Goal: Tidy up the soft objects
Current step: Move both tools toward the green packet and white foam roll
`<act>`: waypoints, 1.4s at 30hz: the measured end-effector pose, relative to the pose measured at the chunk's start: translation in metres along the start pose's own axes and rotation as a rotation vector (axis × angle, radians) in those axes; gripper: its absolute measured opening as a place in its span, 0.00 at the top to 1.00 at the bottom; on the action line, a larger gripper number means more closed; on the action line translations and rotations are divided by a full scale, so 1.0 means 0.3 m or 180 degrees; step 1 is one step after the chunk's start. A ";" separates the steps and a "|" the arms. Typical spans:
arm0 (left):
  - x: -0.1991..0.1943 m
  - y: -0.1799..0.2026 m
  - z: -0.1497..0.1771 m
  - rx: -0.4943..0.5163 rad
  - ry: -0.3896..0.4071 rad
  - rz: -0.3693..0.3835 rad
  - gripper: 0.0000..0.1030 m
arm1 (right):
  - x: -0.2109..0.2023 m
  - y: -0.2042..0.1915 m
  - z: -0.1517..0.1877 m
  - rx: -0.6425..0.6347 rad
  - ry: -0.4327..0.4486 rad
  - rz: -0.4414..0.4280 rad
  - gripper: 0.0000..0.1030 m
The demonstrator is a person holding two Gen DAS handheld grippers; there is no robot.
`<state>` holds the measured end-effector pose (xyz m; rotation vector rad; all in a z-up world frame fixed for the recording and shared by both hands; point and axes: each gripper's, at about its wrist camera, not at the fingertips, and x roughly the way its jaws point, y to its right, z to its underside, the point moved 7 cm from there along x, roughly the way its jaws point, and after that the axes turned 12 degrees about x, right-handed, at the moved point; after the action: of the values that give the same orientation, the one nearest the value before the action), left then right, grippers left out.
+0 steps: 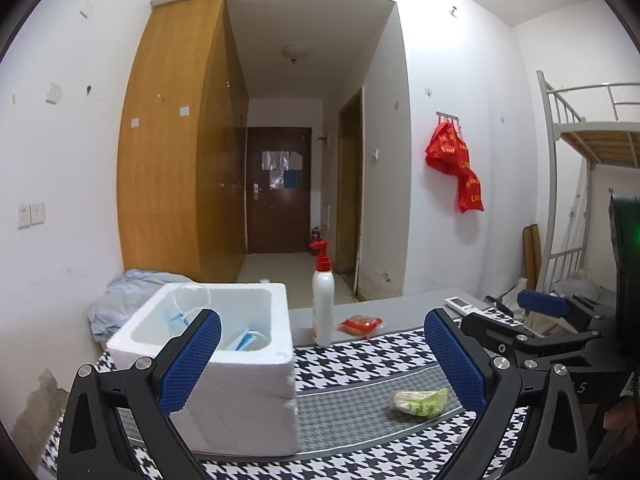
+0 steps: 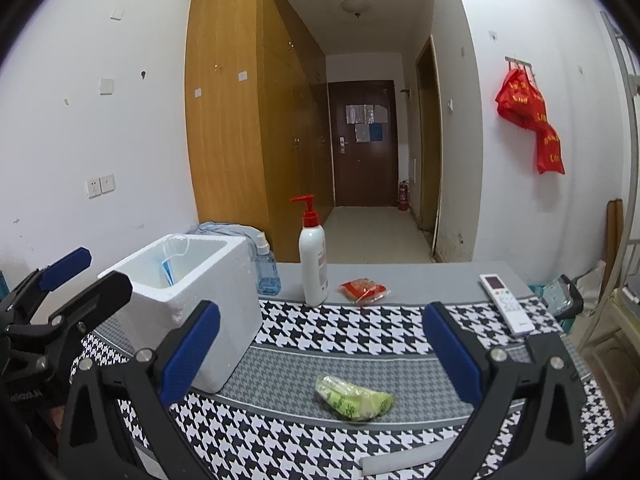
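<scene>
Only the right wrist view showed one blue spray bottle [image 2: 267, 274] behind the foam box [image 2: 200, 280]. Both tongs, left [image 1: 322, 356] and right [image 2: 320, 350], stood wide open, empty. One green soft packet [image 2: 354, 398] lay mid-table on houndstooth cloth [image 2: 360, 328]; one red packet [image 2: 363, 290] lay near the far edge.

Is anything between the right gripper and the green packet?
Nothing visible. The green packet lies alone on the cloth, just ahead of the open right gripper; the foam box sits off to the left.
</scene>
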<state>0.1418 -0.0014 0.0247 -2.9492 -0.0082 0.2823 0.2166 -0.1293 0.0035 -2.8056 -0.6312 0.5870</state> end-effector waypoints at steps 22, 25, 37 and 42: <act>0.087 0.100 0.126 0.0008 -0.0291 0.0155 0.01 | 0.021 0.212 0.151 0.0255 -0.0308 0.0350 0.00; 0.099 0.115 0.143 0.0014 -0.0338 0.0205 0.01 | 0.026 0.224 0.172 0.0256 -0.0337 0.0364 0.00; 0.130 0.173 0.191 0.0099 -0.0441 0.0328 0.01 | 0.046 0.266 0.253 0.0176 -0.0570 0.0448 0.00; 0.153 0.206 0.209 0.0127 -0.0535 0.0436 0.01 | 0.039 0.282 0.262 0.0171 -0.0595 0.0491 0.00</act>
<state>0.1744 -0.0500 -0.0553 -2.8818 0.1756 0.5424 0.2239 -0.1904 -0.0949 -2.7868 -0.4258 0.8897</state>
